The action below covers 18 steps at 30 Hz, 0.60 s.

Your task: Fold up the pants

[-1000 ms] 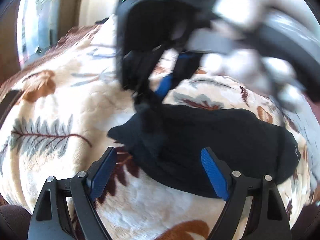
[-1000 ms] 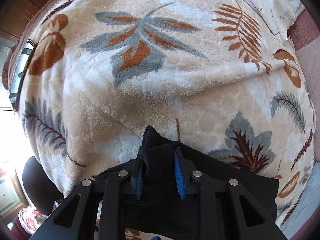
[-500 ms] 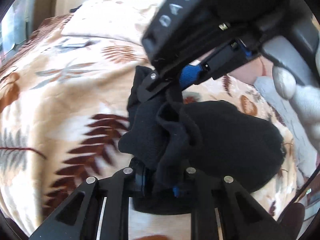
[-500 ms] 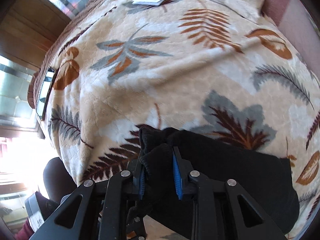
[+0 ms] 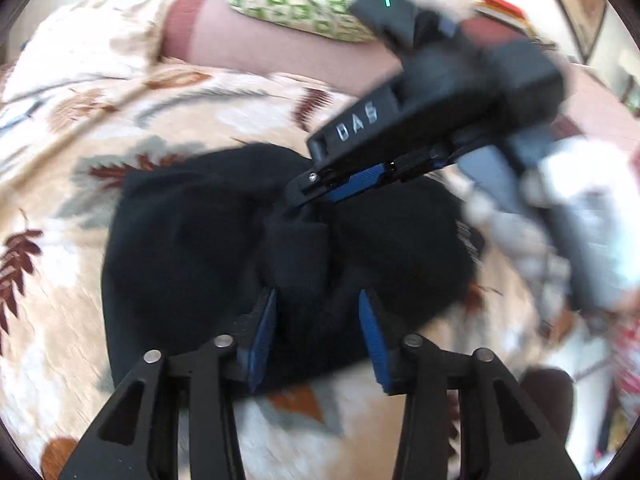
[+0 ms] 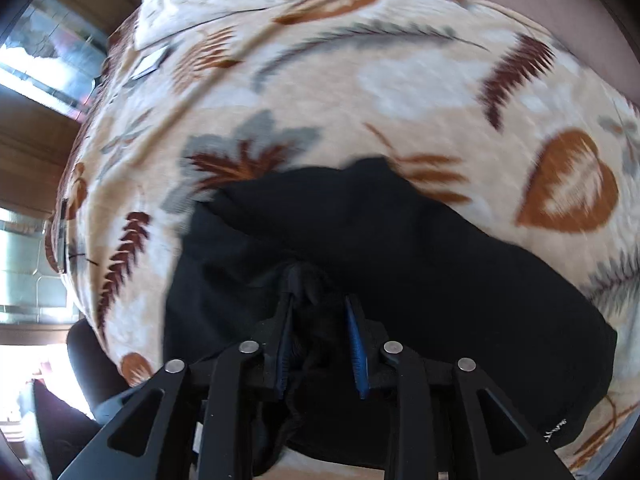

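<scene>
Left tongs [image 5: 316,328] spread, astride a pants [image 5: 192,248] ridge; right tongs [image 6: 320,336] pinching fabric; lower both evenly, flattening on the bed [image 6: 400,80].

Both grippers low over the black pants

The left gripper [image 5: 318,330] has its blue-padded jaws a little apart around a raised fold of the pants [image 5: 192,248]. The right gripper [image 6: 320,340] reaches in from the far side, jaws narrowly parted with bunched cloth between them; whether either pinches is unclear.

black pants [image 5: 192,248] bunched — two claws meeting
</scene>
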{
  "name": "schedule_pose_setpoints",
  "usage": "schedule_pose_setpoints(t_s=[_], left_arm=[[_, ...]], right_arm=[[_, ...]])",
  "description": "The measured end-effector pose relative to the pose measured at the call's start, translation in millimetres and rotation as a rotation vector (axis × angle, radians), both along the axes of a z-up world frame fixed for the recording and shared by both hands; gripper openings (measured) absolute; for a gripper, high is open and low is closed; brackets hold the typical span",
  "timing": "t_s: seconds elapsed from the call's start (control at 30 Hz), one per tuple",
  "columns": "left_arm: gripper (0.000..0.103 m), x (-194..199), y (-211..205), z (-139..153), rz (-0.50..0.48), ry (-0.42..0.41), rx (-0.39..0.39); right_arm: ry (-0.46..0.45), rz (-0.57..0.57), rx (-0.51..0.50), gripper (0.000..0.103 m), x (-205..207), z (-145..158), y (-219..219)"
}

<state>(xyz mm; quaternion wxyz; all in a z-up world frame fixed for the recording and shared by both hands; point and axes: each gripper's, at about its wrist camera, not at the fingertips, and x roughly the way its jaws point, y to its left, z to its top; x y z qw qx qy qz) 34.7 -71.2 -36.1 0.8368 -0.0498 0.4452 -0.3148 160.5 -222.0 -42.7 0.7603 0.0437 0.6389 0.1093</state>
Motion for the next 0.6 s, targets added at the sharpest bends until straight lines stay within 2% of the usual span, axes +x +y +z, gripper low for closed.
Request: schedule_pose_setpoints(t_s=[0.03, 0.1, 0.17, 0.27, 0.33, 0.4, 0.5, 0.57, 0.6], left_arm=[[0.045, -7, 8, 4, -0.014, -0.002, -0.014], [0.055, -25, 33, 13, -0.019, -0.041, -0.02], [0.061, -34, 57, 17, 0.028, -0.065, -0.008], [0.061, -27, 86, 15, 0.148, -0.04, 0.02], [0.061, -13, 100, 9, 0.223, 0.006, 0.021], [0.061, -3, 110, 4, 0.284, 0.018, 0.024], [0.061, 11, 101, -9, 0.3, 0.034, 0.024], [0.061, 15, 101, -17, 0.287, 0.068, 0.022], [0.061, 15, 95, -21, 0.274, 0.078, 0.03]], right_arm=[[-0.011, -0.019, -0.017, 0.056, -4, -3, -9], [-0.052, -0.076, -0.039, 0.072, -16, -2, -36], [-0.092, -0.112, -0.048, 0.072, -25, 3, -52], [-0.197, -0.147, -0.032, 0.072, -41, 22, -61], [-0.279, -0.128, 0.017, 0.067, -51, 37, -52], [-0.33, -0.101, 0.075, 0.06, -59, 46, -38], [-0.342, -0.076, 0.295, 0.042, -65, 47, -11], [-0.301, -0.067, 0.441, 0.041, -66, 34, 2], [-0.279, -0.067, 0.474, 0.041, -65, 28, 8]])
